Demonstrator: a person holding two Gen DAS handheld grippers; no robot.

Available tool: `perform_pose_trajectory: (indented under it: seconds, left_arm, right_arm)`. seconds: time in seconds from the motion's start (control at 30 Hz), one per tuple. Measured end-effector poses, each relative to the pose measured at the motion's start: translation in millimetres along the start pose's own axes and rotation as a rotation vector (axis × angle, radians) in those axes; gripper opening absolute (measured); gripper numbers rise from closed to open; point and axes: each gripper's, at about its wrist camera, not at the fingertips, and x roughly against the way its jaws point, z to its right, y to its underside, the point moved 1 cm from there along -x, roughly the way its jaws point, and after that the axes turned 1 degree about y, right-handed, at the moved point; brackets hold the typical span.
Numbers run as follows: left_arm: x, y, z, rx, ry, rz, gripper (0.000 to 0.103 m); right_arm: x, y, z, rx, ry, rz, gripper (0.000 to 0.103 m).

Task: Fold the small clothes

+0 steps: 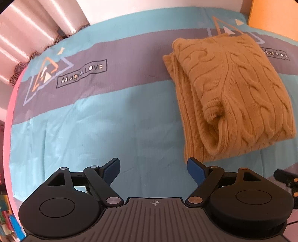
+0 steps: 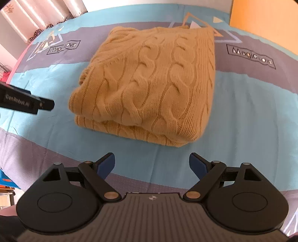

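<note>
A mustard cable-knit sweater [image 2: 149, 83] lies folded into a thick rectangle on the bed. In the left wrist view the sweater [image 1: 232, 93] sits to the upper right, a rolled cuff poking out of its near fold. My left gripper [image 1: 153, 167] hangs open above bare sheet, left of and nearer than the sweater, with nothing between its blue pads. My right gripper [image 2: 151, 163] is open too, held above the sheet just in front of the sweater's near folded edge and clear of it. Its jaws hold nothing.
The bed sheet [image 1: 93, 121] is teal and grey striped with "Magic.LOVE" prints. Pale curtains [image 1: 28, 37] hang at the far left and an orange wooden board [image 2: 264, 14] stands at the far right. The other gripper's black body [image 2: 24, 102] shows at the left edge of the right wrist view.
</note>
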Motion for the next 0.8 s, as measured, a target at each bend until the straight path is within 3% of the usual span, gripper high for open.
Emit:
perform_pose_trajectory:
  seconds: [0.8]
  left_arm:
    - [13.5,15.3,0.1,0.027,0.036,-0.005,0.103]
  right_arm:
    - [18.7,-10.6,-3.1,-0.012,0.072,0.113,0.088]
